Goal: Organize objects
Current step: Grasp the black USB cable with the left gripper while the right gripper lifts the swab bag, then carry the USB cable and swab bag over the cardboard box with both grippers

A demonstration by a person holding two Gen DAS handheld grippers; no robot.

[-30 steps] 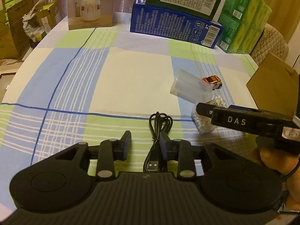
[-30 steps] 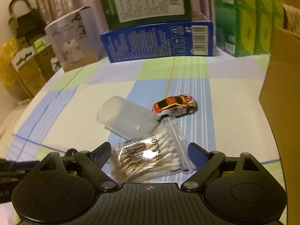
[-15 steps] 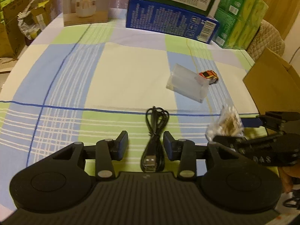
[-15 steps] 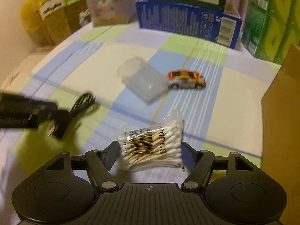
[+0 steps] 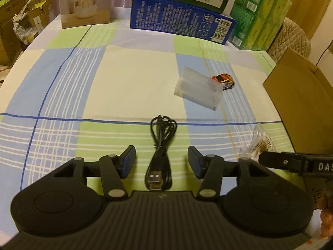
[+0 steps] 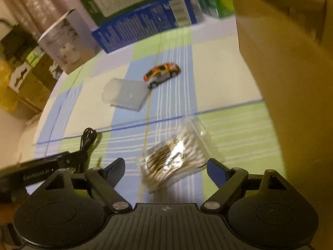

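Observation:
My left gripper [image 5: 162, 160] is open low over the checked cloth. A coiled black USB cable [image 5: 161, 156] lies on the cloth between its fingers, touching neither. My right gripper [image 6: 166, 163] is open too. A clear bag of cotton swabs [image 6: 172, 160] sits tilted and blurred between its fingers, off the cloth with a shadow under it. There is a gap to the left finger, and the right finger [image 6: 215, 169] touches the bag's corner. In the left wrist view the bag [image 5: 261, 142] is at the right, beside the cardboard box [image 5: 301, 104].
A clear plastic case [image 5: 197, 89] lies mid-table with an orange toy car [image 5: 223, 80] just behind it. The cardboard box [image 6: 281, 73] stands on the right. Blue, green and humidifier cartons [image 5: 179, 18] line the far edge. A person's fingers [image 5: 326, 218] show at the lower right.
The right gripper lifted the swab bag and carried it right towards the cardboard box, and its jaws are now wider than half a second ago. The left jaws spread wider around the cable.

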